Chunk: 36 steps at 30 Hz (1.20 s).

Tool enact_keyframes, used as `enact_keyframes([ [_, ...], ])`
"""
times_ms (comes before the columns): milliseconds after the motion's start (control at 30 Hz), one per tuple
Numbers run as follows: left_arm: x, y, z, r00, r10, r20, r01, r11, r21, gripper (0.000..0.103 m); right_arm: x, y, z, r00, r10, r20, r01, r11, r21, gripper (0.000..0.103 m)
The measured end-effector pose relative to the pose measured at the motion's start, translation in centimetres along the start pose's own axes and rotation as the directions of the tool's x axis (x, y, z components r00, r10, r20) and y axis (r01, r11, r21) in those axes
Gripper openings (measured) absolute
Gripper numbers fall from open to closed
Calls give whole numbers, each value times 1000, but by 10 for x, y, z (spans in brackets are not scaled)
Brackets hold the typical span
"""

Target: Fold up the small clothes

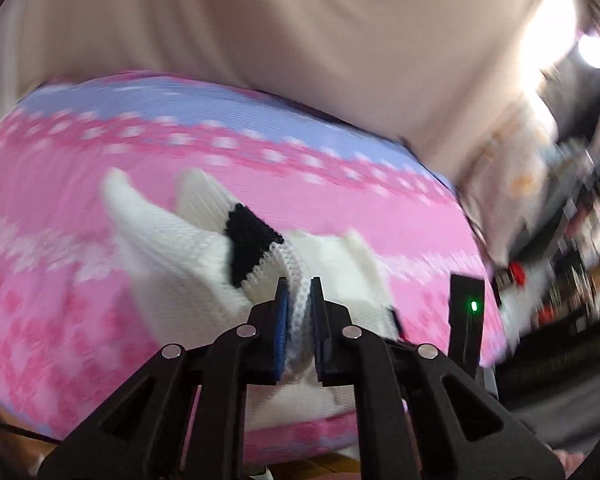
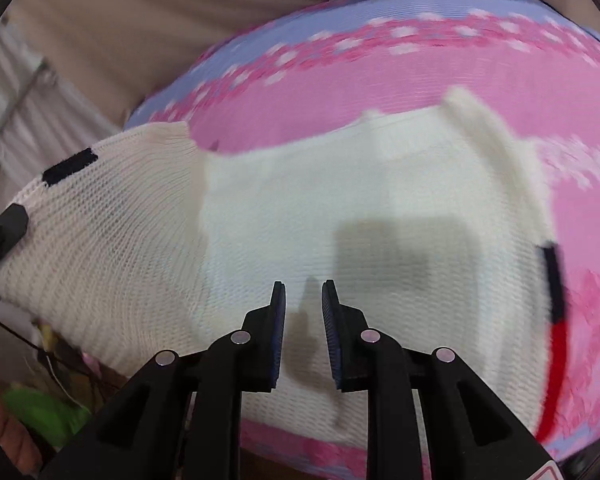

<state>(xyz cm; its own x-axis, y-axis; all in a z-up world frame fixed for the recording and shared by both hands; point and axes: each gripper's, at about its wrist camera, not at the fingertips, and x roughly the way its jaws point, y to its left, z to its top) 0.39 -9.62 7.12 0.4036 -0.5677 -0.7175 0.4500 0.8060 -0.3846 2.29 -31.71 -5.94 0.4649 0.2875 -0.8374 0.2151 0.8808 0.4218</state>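
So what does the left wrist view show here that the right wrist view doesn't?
Only the left wrist view shows the left tongs shut on a bunched fold of the white knitted garment, a black knitted patch just beyond them, and a cluttered, blurred background at right.

Only the right wrist view shows the right tongs open over the garment's flat spread panel, gripping nothing, plus a red edge strip on the garment at right.

Both show the pink and lilac patterned mat beneath and beige cloth beyond.
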Motion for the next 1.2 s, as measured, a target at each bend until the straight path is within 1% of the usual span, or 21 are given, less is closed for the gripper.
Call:
enact_keyframes([
  [100,52,-41,-22,985,-70,-159,85,992,94,9,-32,-40,-5,998,-27,62,21,995,97,24],
  [133,79,-52,-34,964,-85,-252,116,987,111,9,-40,-52,-9,996,-41,76,31,991,127,27],
  [200,116,-59,-54,923,-70,-378,129,983,134,9,-52,-74,-17,994,-56,90,39,982,185,28],
  [233,138,-61,-71,878,-52,-477,133,981,139,9,-56,-83,-22,994,-58,89,38,977,210,30],
  [267,147,-61,-80,855,-32,-517,125,981,146,10,-59,-92,-27,995,-57,87,35,970,239,32],
  [300,151,-59,-85,845,-7,-535,103,983,149,11,-60,-99,-30,995,-49,82,26,966,255,34],
  [367,139,-52,-83,863,-30,-504,103,988,116,17,-61,-103,-30,997,-28,72,8,961,275,40],
  [400,130,-50,-82,874,-46,-484,107,989,101,31,-63,-102,-30,997,-21,72,1,962,272,43],
  [433,118,-45,-79,887,-66,-456,116,990,83,46,-64,-99,-29,997,-10,74,-10,964,264,52],
  [467,105,-41,-74,902,-81,-423,121,990,68,53,-64,-96,-24,997,6,76,-25,966,257,63],
  [500,87,-34,-69,925,-84,-371,111,992,53,60,-62,-92,-20,997,24,76,-43,967,250,68],
  [600,53,-10,-58,957,-54,-286,59,998,6,68,-48,-79,-5,996,82,44,-90,970,225,76],
  [733,32,37,-60,964,37,-263,-69,991,-111,73,-4,-60,12,980,175,-94,-147,958,247,79],
  [833,31,62,-68,963,67,-260,-119,975,-188,73,20,-39,20,964,214,-160,-165,948,274,79],
  [900,24,68,-67,967,69,-245,-123,969,-213,73,27,-16,27,962,203,-184,-158,960,230,79],
  [967,18,68,-66,968,73,-241,-126,969,-214,73,36,7,32,965,149,-216,-120,983,142,79],
  [1000,19,66,-65,967,72,-246,-125,970,-207,73,39,18,34,968,110,-224,-93,992,86,75],
  [1033,21,63,-65,965,71,-254,-124,973,-197,73,38,29,35,973,85,-217,-79,996,34,41],
  [1067,21,60,-65,963,68,-263,-119,975,-186,73,33,35,36,974,96,-205,-96,995,9,22],
  [1133,33,52,-65,951,62,-303,-111,982,-150,73,5,33,44,977,187,-105,-184,982,40,20],
  [1200,45,45,-65,940,67,-333,-112,987,-118,73,-30,19,50,967,254,-8,-253,964,78,20],
])
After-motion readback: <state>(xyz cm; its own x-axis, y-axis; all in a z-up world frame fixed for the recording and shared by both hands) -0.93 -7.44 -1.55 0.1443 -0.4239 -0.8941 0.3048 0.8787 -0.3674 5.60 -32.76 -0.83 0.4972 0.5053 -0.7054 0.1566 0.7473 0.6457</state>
